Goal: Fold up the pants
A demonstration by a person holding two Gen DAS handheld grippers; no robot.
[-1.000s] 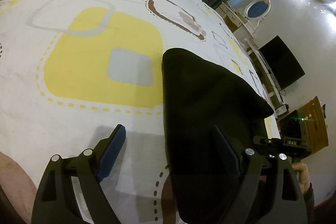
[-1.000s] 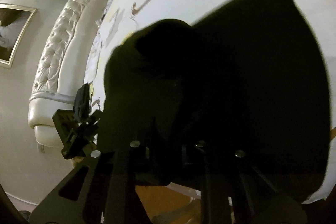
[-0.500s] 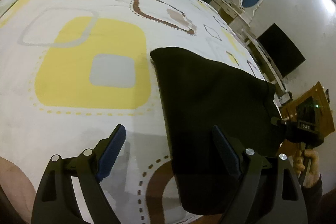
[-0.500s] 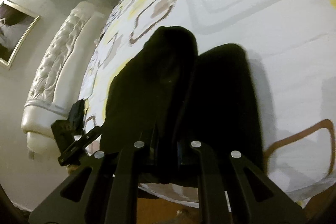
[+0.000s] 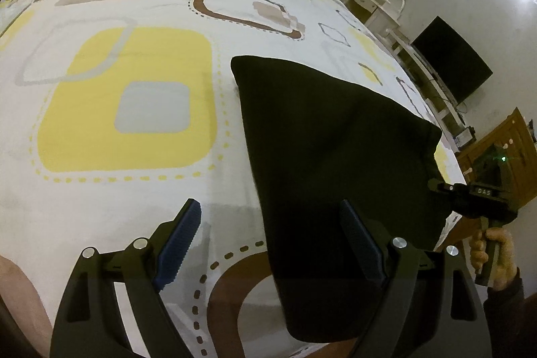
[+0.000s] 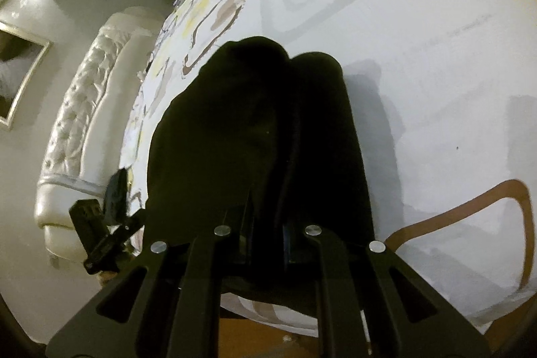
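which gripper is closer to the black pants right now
Right. The right gripper has its jaws shut on an edge of the black pants, so it touches them. The left gripper hangs open above them, one finger over the pants, the other over the patterned bedsheet.

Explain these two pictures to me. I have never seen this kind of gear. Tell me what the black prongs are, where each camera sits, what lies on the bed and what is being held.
There is no robot here. A person holds a hand-operated two-finger gripper in each hand, and each gripper carries a wide-angle camera that looks along its fingers. The prongs at the bottom of each picture are those fingers.

One picture comes from the left gripper. Its jaws stand wide open and hold nothing. At the right edge you see the person's right hand holding the other tool.

The other picture comes from the right gripper. It is shut on an edge of the black pants.

The pants lie on a bedsheet printed with yellow, grey and brown squares.
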